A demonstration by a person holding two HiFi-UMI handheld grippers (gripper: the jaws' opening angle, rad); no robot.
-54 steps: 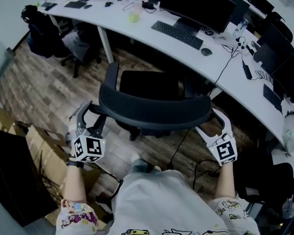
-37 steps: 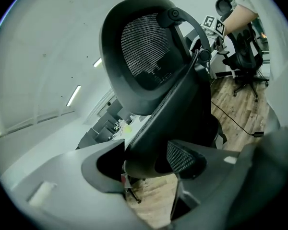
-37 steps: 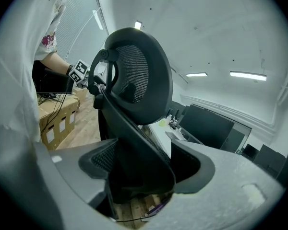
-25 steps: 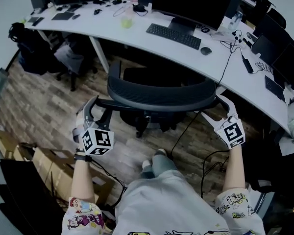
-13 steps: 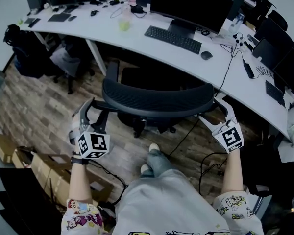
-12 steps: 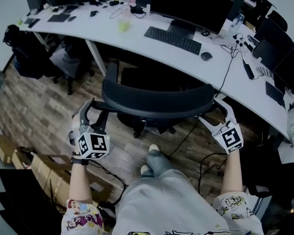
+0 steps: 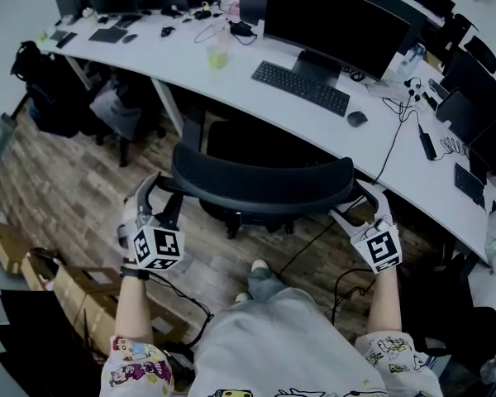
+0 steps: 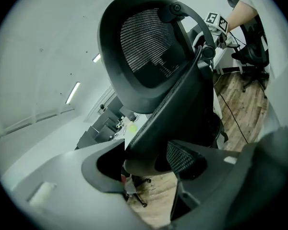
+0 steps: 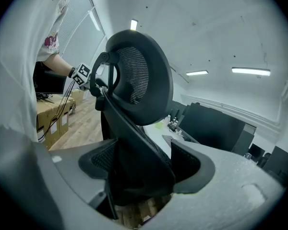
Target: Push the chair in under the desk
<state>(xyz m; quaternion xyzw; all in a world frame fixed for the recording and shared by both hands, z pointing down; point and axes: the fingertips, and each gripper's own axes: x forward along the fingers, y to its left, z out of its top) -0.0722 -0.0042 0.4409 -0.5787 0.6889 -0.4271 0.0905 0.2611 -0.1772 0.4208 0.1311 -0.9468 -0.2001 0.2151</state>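
Observation:
A black mesh-backed office chair stands in front of the curved white desk, with its seat partly under the desk's edge. My left gripper grips the left side of the backrest, and the left gripper view shows the chair's frame filling the left gripper from pad to pad. On the backrest's right side, my right gripper holds on likewise. In the right gripper view the chair frame sits pressed within the right gripper.
A keyboard, mouse, monitor and green cup sit on the desk. Another chair and a dark bag stand at the left. Cardboard boxes lie behind left. Cables cross the wooden floor.
The chair has rolled forward toward the desk, with both grippers still on its backrest. The seat now lies further under the desk's edge.

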